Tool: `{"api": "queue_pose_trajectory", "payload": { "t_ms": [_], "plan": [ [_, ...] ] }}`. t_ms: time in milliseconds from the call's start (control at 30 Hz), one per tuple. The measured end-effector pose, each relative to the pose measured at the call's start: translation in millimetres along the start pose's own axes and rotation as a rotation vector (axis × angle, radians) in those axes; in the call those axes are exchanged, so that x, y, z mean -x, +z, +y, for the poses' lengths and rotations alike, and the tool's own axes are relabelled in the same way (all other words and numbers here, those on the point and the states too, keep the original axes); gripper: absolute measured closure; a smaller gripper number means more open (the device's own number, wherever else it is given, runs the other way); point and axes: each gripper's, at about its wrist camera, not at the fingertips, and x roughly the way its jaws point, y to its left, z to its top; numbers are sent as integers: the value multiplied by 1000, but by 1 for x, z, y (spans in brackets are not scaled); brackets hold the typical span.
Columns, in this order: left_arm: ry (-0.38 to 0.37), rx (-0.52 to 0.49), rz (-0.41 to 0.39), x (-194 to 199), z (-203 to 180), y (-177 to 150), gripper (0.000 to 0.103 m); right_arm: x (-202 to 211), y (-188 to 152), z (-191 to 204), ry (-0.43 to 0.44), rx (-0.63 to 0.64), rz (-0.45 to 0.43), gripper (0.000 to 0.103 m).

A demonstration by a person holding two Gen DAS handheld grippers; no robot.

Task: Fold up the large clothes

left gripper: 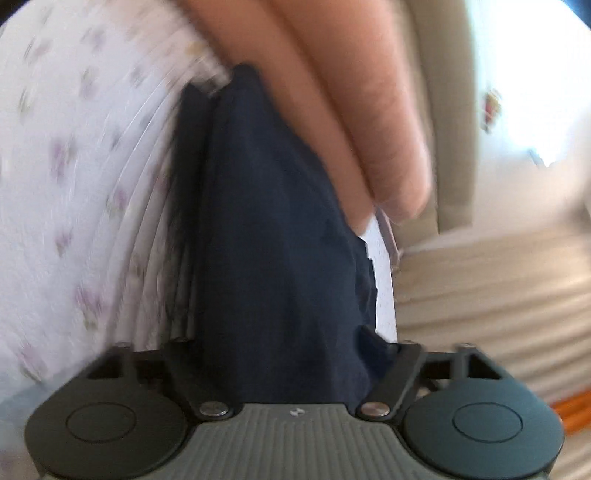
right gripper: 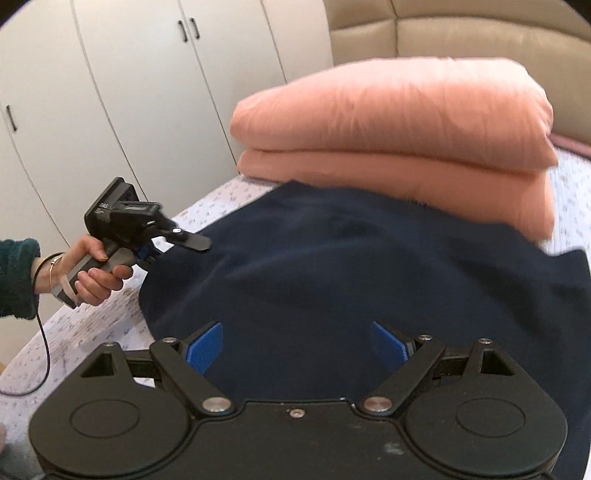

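A navy garment [right gripper: 369,280] lies spread on the floral bed sheet [right gripper: 96,332]. My right gripper [right gripper: 297,350] hovers over its near part, blue pads [right gripper: 205,347] wide apart and nothing between them. A hand [right gripper: 96,280] holds my left gripper [right gripper: 177,251] at the garment's left edge, one finger above the cloth edge and one below, with a gap showing. In the blurred left wrist view a bunch of the navy garment [left gripper: 273,240] runs up between the jaws and hides the fingertips.
A folded pink quilt [right gripper: 399,122] sits just behind the garment, seen close in the left wrist view as the pink quilt [left gripper: 332,92]. White wardrobe doors [right gripper: 129,92] stand left; a beige headboard [right gripper: 443,33] is behind. A black cable [right gripper: 44,350] trails over the sheet.
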Motion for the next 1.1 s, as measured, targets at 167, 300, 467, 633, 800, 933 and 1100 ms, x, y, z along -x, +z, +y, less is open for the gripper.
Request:
{"api": "queue_pose_trajectory", "payload": {
  "t_ms": [167, 300, 467, 633, 800, 933, 1100],
  "plan": [
    [-21, 52, -30, -5, 4, -4, 39, -4, -4, 11, -14, -12, 49, 1],
    [134, -61, -20, -6, -9, -7, 75, -18, -13, 13, -56, 4, 134, 1],
    [356, -237, -20, -15, -54, -15, 76, -30, -32, 35, -110, 136, 234, 0],
    [521, -322, -24, -31, -89, -20, 77, -29, -56, 61, -140, 276, 272, 0],
    [577, -441, -73, -35, -110, -34, 80, -26, -82, 84, -204, 447, 278, 0],
    [624, -556, -130, -37, -143, -52, 80, -15, -91, 85, -190, 442, 271, 0],
    [649, -700, -187, -55, -192, -72, 81, 19, -78, 50, -76, 201, 217, 0]
  ]
}}
